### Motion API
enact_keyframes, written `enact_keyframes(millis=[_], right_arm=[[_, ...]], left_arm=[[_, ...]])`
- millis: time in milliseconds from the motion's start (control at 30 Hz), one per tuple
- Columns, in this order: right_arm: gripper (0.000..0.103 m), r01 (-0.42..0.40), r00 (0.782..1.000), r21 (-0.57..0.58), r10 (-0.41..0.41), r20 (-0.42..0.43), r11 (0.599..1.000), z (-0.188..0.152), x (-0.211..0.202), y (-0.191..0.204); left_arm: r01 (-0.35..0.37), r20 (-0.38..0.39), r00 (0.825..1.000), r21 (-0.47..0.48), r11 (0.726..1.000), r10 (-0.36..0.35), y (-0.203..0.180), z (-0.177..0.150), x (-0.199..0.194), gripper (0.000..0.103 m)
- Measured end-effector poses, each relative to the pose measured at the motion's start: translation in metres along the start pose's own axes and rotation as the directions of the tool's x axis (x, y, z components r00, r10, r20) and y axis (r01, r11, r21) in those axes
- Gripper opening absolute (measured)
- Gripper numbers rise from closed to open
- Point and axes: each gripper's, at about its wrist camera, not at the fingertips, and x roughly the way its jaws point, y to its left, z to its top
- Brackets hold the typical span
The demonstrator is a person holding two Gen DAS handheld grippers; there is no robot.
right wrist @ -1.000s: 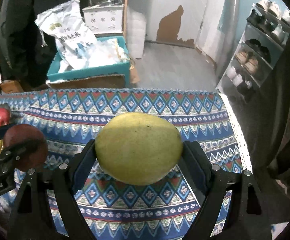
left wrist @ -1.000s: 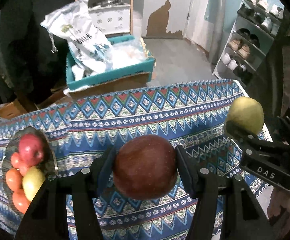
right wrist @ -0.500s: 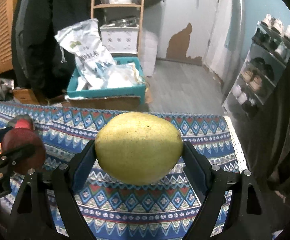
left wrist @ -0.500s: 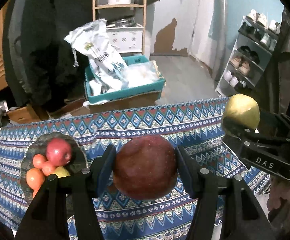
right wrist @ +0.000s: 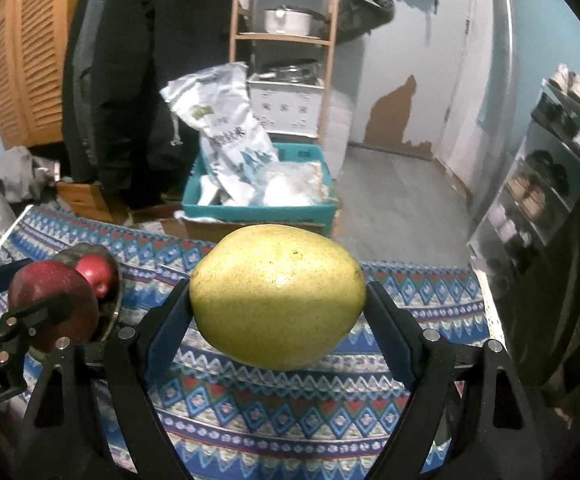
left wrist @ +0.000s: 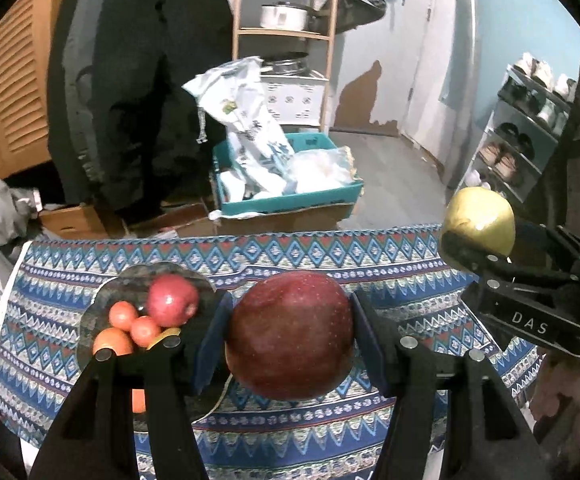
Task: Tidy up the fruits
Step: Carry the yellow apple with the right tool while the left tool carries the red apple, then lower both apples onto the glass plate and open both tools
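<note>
My left gripper [left wrist: 290,340] is shut on a dark red apple [left wrist: 290,334], held above the patterned tablecloth [left wrist: 330,256]. My right gripper [right wrist: 278,300] is shut on a yellow-green pear [right wrist: 278,296], also above the cloth. The pear [left wrist: 477,216] and right gripper show at the right of the left wrist view. The held apple [right wrist: 52,304] shows at the left of the right wrist view. A glass plate [left wrist: 106,292] at the left of the cloth holds a red apple [left wrist: 172,300], several oranges [left wrist: 124,316] and a yellow fruit partly hidden by my left finger.
Beyond the table's far edge stands a teal crate [left wrist: 290,200] with white bags on cardboard boxes. A dark coat [left wrist: 138,80] hangs at the back left, a wooden shelf [left wrist: 286,32] behind, a shoe rack [left wrist: 530,128] at the right.
Both grippers have risen and pulled back from the table, each with its fruit still held. More of the room and the whole plate now show.
</note>
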Motion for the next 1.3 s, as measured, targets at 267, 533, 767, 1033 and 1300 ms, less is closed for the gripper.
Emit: enact_keyframes(millis=[267,533,767,1033,1300], right_arm=[[0.084,-0.054,0.999,-0.044,0.054,0.000,0.998,0.012,0.007,0.038],[0.084,-0.118,0.993,-0.068,0.117,-0.022,0.991,0.018,0.023,0.074],[0.084,-0.185,0.982,-0.084,0.181,-0.054,0.979,0.023,0.040,0.107],[0.084,-0.246,0.966,-0.096,0.236,-0.108,0.964,0.021,0.063,0.142],[0.084,-0.289,0.948,-0.095,0.272,-0.164,0.953,0.020,0.086,0.165]], left_arm=[[-0.040,0.007,0.999,-0.054,0.998,0.041,0.040,-0.004,-0.006,0.062],[-0.082,-0.003,0.997,-0.109,0.991,0.082,0.080,-0.011,-0.007,0.062],[-0.109,-0.017,0.994,-0.159,0.981,0.108,0.112,-0.017,-0.005,0.062],[-0.138,-0.062,0.990,-0.200,0.970,0.128,0.140,-0.030,0.012,0.062],[-0.159,-0.103,0.985,-0.235,0.959,0.138,0.166,-0.043,0.031,0.062]])
